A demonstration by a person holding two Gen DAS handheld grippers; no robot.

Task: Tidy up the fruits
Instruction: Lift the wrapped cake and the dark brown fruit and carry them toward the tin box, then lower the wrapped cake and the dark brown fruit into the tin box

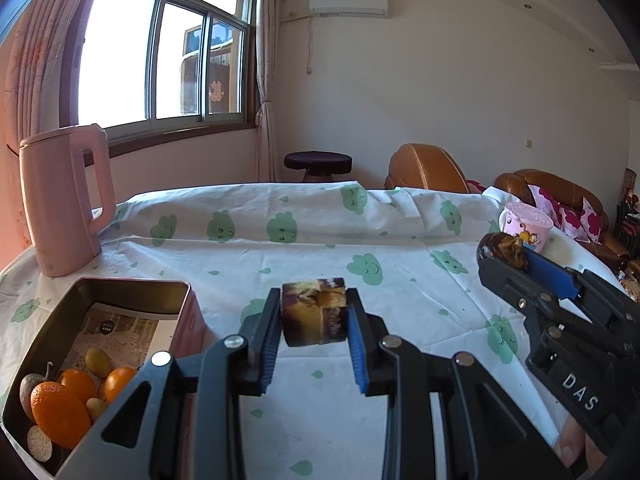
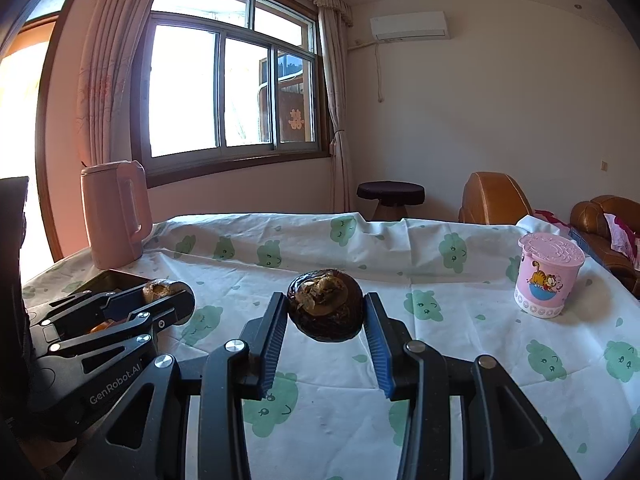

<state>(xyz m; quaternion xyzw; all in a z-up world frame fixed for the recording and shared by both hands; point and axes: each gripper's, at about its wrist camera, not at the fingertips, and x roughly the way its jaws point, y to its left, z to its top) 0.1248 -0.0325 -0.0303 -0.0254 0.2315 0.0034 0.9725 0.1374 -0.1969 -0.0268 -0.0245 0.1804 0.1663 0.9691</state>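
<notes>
Here left gripper (image 1: 314,312) pinches a brown chunk (image 1: 314,310), right gripper (image 2: 326,312) a dark round fruit (image 2: 326,306)

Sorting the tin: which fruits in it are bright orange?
The three oranges at the tin's near end; the other pieces there are dull yellowish or speckled pale.

You've got a pink kettle (image 1: 64,200) at far left of the cloud-print tablecloth (image 1: 304,248), pink cartoon cup (image 2: 548,274) far right, w/ dark stool (image 2: 390,196) & brown sofa (image 2: 496,200) behind.
</notes>
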